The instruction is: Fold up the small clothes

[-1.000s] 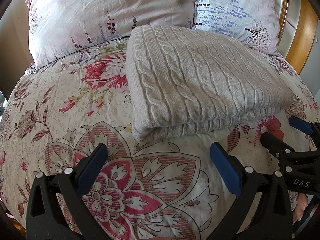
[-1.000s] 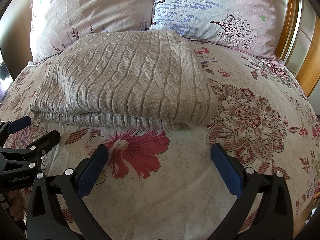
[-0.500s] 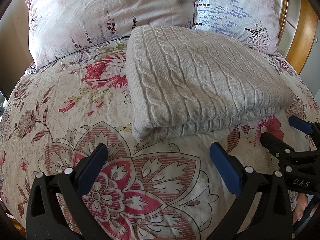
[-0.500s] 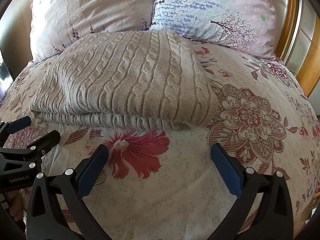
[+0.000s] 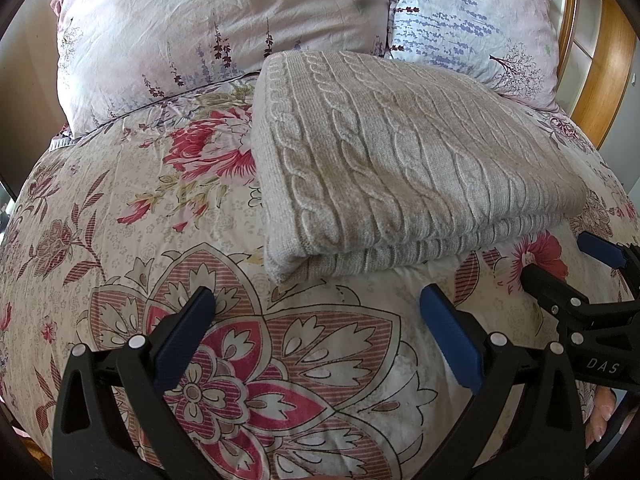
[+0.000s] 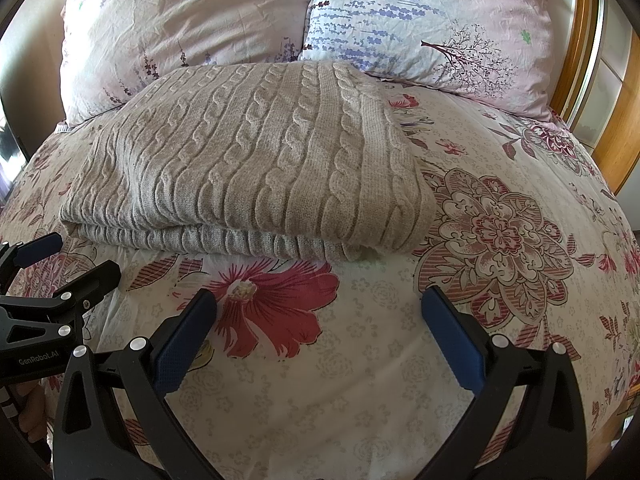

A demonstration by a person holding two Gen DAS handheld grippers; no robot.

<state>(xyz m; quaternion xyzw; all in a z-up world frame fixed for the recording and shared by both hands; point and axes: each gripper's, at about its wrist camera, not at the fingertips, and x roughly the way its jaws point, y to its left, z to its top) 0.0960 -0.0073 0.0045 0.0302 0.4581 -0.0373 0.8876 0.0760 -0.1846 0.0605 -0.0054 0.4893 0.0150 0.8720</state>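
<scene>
Both grippers' jaws gape wide, empty; folded sweater (image 5: 404, 168) hides its lower layers.

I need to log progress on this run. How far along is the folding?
Done: the cable-knit sweater lies folded in layers on the floral bedspread. In hand: nothing; left gripper and right gripper are open, short of it. Left: no other clothes are visible.
</scene>
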